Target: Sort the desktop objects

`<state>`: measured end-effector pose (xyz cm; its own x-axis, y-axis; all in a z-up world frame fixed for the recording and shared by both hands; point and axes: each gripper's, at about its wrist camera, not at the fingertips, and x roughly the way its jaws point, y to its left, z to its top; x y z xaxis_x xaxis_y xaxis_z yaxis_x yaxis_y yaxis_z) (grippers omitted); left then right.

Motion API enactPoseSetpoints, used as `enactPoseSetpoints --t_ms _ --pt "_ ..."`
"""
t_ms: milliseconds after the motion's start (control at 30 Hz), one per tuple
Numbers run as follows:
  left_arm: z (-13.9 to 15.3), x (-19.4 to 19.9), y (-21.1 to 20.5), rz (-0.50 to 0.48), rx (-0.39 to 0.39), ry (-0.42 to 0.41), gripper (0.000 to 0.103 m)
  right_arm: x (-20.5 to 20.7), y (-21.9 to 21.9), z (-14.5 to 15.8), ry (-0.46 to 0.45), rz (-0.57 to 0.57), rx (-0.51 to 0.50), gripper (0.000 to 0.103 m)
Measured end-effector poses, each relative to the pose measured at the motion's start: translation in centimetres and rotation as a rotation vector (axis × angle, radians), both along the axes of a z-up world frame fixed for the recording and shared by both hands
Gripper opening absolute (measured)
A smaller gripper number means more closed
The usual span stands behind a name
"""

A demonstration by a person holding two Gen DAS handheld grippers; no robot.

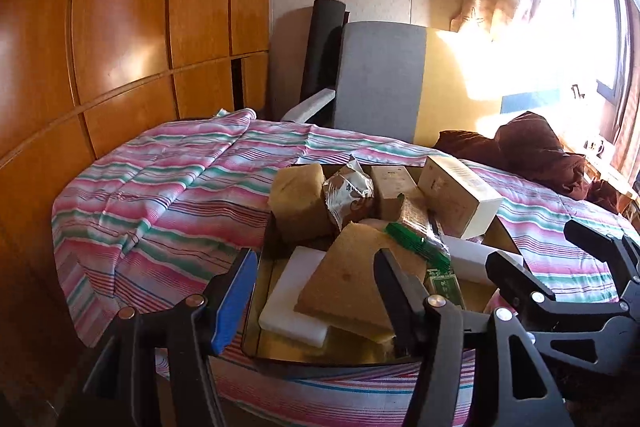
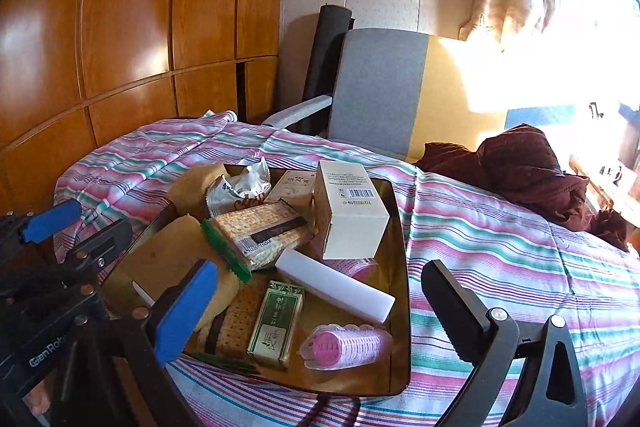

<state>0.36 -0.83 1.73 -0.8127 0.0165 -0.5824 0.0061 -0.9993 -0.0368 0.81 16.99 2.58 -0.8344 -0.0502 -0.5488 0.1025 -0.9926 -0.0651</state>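
A dark glossy tray point(image 2: 409, 307) sits on the striped cloth and is piled with objects. In it are a cream carton point(image 2: 352, 211), a cracker pack point(image 2: 260, 231), a small green box point(image 2: 276, 323), a pink hair roller point(image 2: 344, 345), a white foam bar point(image 2: 336, 285) and a crumpled snack packet point(image 2: 240, 187). Tan sponge pieces point(image 1: 348, 283) and a white foam slab point(image 1: 292, 295) lie at the tray's near left. My left gripper point(image 1: 316, 291) hovers open over the tray's near left corner. My right gripper point(image 2: 320, 307) stands wide open above the tray's near edge. Neither holds anything.
The striped cloth point(image 1: 160, 187) covers the whole table. A grey chair point(image 2: 376, 87) and a dark rolled mat point(image 2: 328, 55) stand behind it, a brown cloth heap point(image 2: 528, 171) lies at the far right, and wooden cabinet doors point(image 1: 120, 27) fill the left.
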Motion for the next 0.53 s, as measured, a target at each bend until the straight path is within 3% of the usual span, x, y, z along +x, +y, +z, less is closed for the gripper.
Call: enactPoseSetpoints --t_ms 200,367,533 --pt "-0.35 -0.08 -0.07 0.023 -0.025 0.019 0.059 -0.03 -0.23 -0.39 -0.007 -0.002 0.021 0.103" --pt "-0.14 0.27 -0.2 0.015 -0.02 0.066 0.041 0.09 -0.67 -0.71 -0.01 0.009 0.036 0.103" --pt "0.27 0.59 -0.21 0.021 -0.03 0.097 0.04 0.13 -0.55 -0.8 -0.009 0.005 0.039 0.103"
